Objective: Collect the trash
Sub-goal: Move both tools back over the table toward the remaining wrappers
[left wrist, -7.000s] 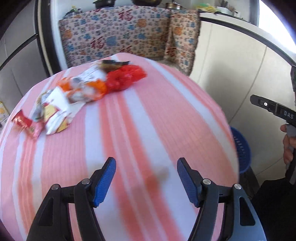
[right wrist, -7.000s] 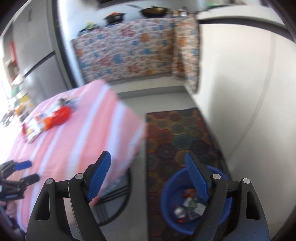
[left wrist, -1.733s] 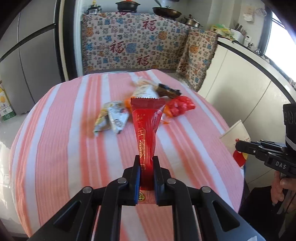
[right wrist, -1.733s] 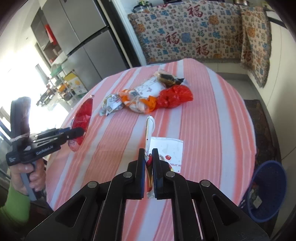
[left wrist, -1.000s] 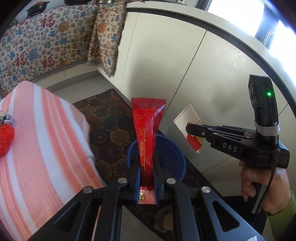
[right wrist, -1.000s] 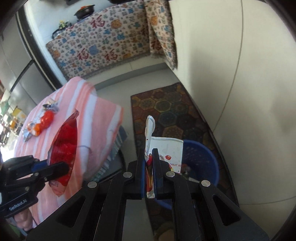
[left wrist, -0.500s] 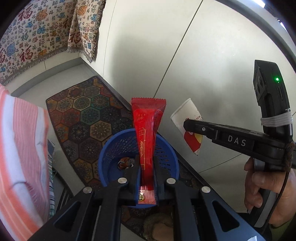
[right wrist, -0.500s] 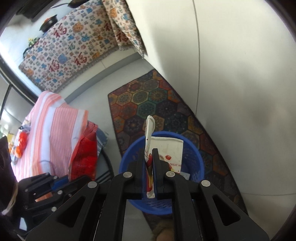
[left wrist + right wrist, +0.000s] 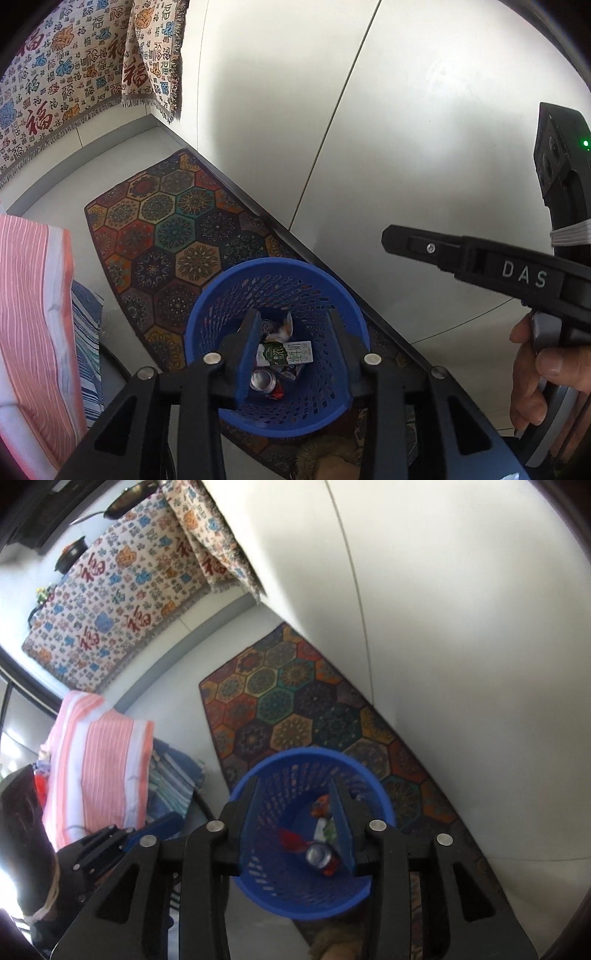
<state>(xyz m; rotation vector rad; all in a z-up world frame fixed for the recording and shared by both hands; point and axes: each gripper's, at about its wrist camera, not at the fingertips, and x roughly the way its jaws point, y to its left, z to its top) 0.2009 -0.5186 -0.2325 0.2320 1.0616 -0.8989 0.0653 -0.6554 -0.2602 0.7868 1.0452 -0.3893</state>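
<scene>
Both grippers hang over the blue mesh basket on the floor. My left gripper points down into it, its jaws opening with nothing between them. My right gripper is above the same basket, its jaws also opening and holding nothing. At the basket's bottom lie a green and white milk carton, a drink can and a red wrapper. The white wrapper I cannot pick out among the trash. In the left wrist view the right gripper's black body reaches in from the right, held by a hand.
The basket stands on a patterned hexagon rug beside a pale wall. The table with the pink striped cloth is at the left, with a striped blue cloth below its edge. A patterned hanging covers the far cabinet.
Both grippers have opened. The red wrapper has left the left gripper and the white wrapper the right one. Both hands have sunk closer to the basket.
</scene>
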